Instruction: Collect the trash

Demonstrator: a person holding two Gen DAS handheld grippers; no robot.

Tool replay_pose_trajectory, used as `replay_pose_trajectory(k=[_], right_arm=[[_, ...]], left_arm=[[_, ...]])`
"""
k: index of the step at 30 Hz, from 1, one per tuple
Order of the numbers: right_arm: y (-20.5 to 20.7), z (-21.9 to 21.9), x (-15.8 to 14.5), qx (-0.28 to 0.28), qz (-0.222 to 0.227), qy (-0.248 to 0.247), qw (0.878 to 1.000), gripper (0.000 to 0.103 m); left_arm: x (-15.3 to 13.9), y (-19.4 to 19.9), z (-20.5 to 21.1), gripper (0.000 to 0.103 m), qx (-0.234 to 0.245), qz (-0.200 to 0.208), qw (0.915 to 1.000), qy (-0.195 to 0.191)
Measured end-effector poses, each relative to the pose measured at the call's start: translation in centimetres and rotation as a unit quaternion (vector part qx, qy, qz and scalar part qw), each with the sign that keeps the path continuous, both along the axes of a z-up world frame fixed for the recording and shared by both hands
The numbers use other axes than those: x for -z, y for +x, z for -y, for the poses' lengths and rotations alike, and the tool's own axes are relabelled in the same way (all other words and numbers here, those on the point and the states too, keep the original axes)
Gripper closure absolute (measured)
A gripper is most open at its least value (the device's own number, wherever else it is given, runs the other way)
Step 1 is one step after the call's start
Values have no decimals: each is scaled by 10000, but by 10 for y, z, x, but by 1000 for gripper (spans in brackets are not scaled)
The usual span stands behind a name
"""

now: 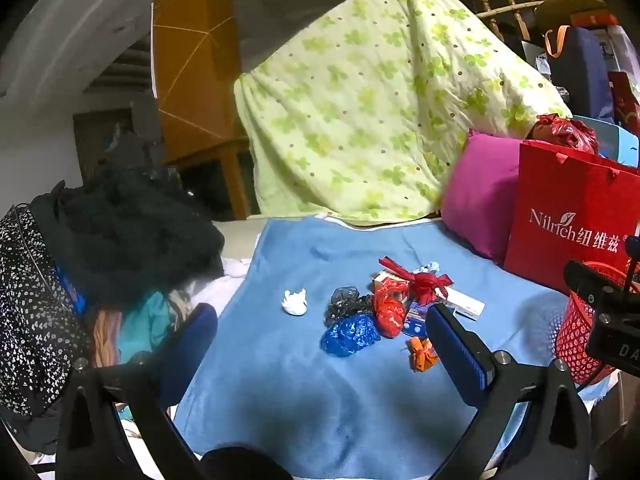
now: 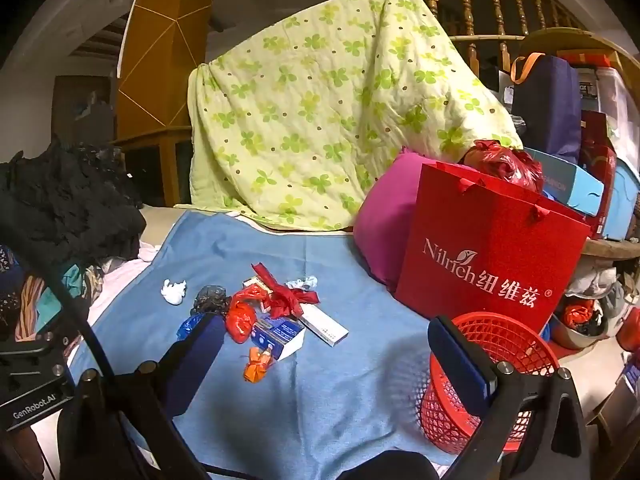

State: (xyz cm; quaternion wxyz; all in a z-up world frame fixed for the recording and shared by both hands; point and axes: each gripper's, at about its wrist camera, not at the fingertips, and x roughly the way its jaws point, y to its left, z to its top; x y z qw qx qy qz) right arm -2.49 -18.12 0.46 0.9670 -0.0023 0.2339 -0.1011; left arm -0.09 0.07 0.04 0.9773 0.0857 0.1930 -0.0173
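Note:
A heap of trash lies on a blue cloth [image 1: 288, 380]: a white tissue wad [image 1: 295, 302], a black bag [image 1: 345, 300], a blue bag [image 1: 350, 334], a red bag [image 1: 389, 312], a red ribbon [image 1: 420, 280], small boxes [image 2: 280, 332] and an orange wrapper [image 1: 422, 354]. A red mesh basket [image 2: 480, 376] stands at the right of the cloth. My left gripper [image 1: 320, 340] is open and empty, above the cloth near the heap. My right gripper [image 2: 324, 356] is open and empty, between the heap and the basket.
A red Nilrich paper bag [image 2: 488, 264] and a magenta pillow [image 2: 384, 224] stand behind the basket. A green floral quilt [image 2: 320, 120] hangs at the back. Dark clothes [image 1: 120, 232] are piled at the left. Boxes and bags [image 2: 580, 152] crowd the right.

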Motion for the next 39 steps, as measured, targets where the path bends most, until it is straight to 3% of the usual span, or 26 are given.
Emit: replay_pose_trajectory(k=[25,39], right_arm=[[0,-5,2,9,36,-150,9999,0],[5,-7,6,-51,-44,-155,9999,0]], left_arm=[[6,2,4,0,93,-79,9999,1],[14,9,-1,0,125,-173,9993,-301]])
